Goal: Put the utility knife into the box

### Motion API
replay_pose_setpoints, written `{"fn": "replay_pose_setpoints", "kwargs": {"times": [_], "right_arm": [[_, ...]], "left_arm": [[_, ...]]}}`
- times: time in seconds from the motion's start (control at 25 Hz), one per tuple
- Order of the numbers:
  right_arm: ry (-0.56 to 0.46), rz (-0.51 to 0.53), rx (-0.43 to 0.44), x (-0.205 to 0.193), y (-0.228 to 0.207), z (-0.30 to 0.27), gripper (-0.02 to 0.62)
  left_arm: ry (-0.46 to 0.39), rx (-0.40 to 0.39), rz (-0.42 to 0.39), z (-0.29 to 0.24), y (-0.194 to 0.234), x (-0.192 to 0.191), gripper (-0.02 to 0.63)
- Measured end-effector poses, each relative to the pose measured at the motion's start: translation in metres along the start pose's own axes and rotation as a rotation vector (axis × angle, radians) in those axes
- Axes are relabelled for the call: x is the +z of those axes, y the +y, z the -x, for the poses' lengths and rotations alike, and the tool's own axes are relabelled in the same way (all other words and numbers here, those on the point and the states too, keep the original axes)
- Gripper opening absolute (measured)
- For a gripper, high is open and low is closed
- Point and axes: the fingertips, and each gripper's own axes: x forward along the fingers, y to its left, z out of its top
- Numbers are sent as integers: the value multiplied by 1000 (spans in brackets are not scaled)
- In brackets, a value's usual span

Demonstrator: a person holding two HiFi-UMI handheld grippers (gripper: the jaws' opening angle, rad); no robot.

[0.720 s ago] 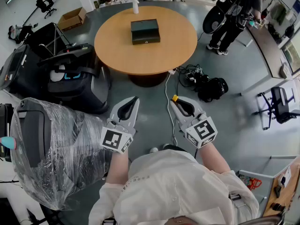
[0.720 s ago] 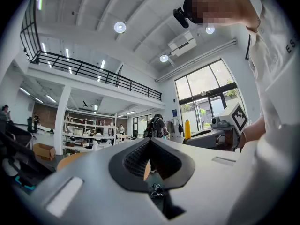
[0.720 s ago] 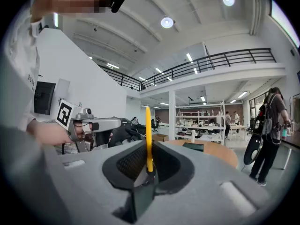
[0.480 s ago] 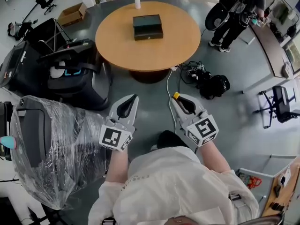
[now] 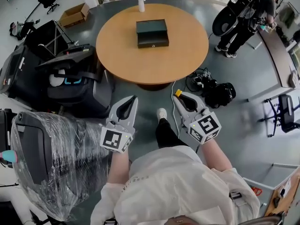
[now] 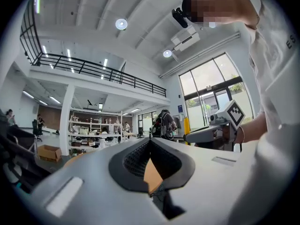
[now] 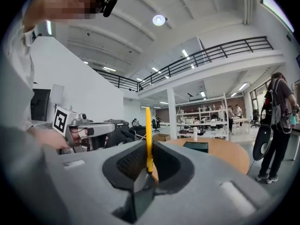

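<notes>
Knife (image 7: pixel 148 135) is held in the right claw (image 5: pixel 178 96), pinched narrowly. Left claw (image 5: pixel 134 99) is closed on nothing. Box (image 5: pixel 152 33) (lid apparently shut) is seen on the bench (image 5: pixel 140 60), well apart. Approach, opening and insertion are not yet done.

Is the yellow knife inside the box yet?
No, the yellow knife is pinched in the right tongs, while the box sits far off on the round table.
</notes>
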Motion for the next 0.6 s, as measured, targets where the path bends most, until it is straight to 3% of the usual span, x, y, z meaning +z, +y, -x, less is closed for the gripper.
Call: {"fn": "replay_pose_setpoints", "kwargs": {"times": [0.12, 0.6], "right_arm": [[17, -14, 24, 3, -34, -35, 32], [10, 28, 59, 35, -186, -164, 31]], "left_arm": [[23, 9, -67, -41, 19, -7, 17], [35, -10, -49, -220, 113, -15, 17]]}}
